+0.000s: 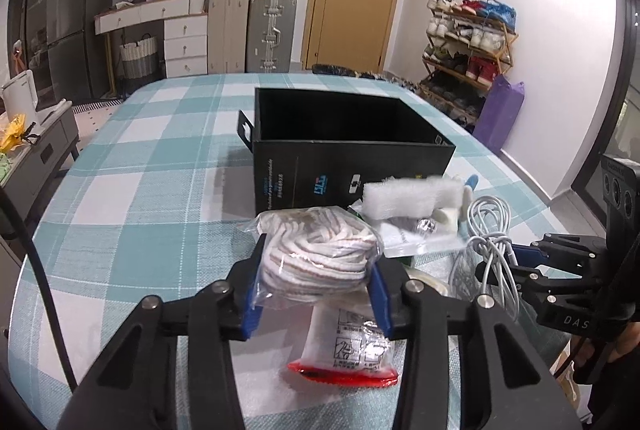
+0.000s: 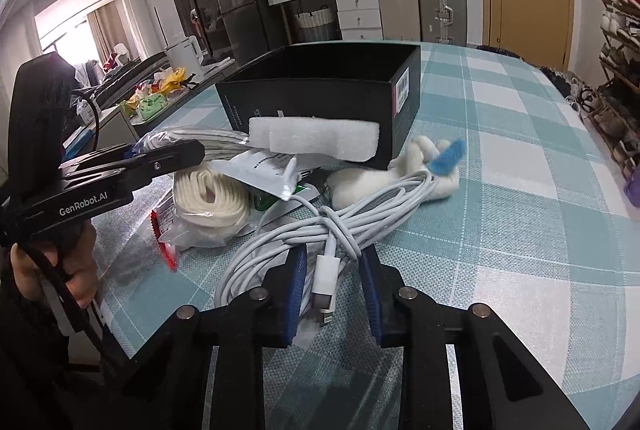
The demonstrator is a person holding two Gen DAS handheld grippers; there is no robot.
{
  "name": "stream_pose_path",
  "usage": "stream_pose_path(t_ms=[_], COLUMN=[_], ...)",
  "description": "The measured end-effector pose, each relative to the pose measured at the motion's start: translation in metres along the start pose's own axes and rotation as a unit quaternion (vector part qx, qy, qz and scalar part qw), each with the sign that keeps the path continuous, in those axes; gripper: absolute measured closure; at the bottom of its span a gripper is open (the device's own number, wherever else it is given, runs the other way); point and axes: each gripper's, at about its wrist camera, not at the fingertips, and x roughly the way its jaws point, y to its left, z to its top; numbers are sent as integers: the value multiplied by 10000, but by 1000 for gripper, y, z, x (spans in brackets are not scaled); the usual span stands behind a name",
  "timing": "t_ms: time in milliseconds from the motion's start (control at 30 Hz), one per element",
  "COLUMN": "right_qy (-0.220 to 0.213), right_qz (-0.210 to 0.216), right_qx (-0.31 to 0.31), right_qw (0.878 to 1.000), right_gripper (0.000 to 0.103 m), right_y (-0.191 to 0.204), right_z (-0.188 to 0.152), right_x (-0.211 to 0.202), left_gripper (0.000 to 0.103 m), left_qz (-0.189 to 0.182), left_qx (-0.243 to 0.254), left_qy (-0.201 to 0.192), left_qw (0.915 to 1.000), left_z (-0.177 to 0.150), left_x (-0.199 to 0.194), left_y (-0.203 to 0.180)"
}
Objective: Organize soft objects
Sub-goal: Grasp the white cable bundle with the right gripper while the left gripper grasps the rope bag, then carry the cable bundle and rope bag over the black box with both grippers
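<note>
So far the black box (image 1: 352, 158) looks empty from both wrist views: nothing soft shows inside it, so the sorting seems barely begun. Farthest left on the checked worktop (image 1: 132, 166), the left tongs (image 1: 316, 274) have their blue pads on either side of a bagged coil of white rope (image 1: 320, 250); they look clamped on the bag, though how firmly is hard to tell. The bag's red-edged printed end (image 1: 348, 354) hangs toward the camera. Further right, a white foam block (image 1: 408, 198) rests on top of the pile, just in front of the box wall. Beyond it lies a small white plush toy (image 2: 384, 182) with a blue bit. Rightmost, the right tongs (image 2: 334, 290) stand apart around a bundled white charging cable (image 2: 320, 230), its plug between the pads, not yet gripped. Rope, foam, plush and cable all remain outside the box.
</note>
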Motion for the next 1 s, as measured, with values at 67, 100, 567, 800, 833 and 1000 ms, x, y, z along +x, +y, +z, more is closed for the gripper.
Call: stream_pose_path(t_ms=[67,100,567,800,833,1000], right_qy=[-49,-79,-522,-800,-829,-959], right_qz=[-53,-51,-57,-29,-38,-38], right_qx=[-74,-78,-233,-349,-365,-431], right_qw=[9999,9999,9983,9962,9959,9944], right_gripper=[76,77,77,77,77,77], right_y=[1,0,9,16,17,20], right_z=[-1,-1,8,26,28,44], right_x=[-3,-5,-40,-59,-61,-68], left_gripper=[61,61,61,61,61,61], left_qz=[-31,-34,-18,-61,-80,-99], left_qx=[-48,-79,-31,16,13,45], left_qy=[-59,-87,-455,-628,-657,-793], left_qw=[10000,9999,9990,9980,9978,9968], left_z=[-1,-2,11,26,29,41], left_x=[-4,-6,-34,-43,-44,-49], left_y=[2,2,1,-2,-3,-5])
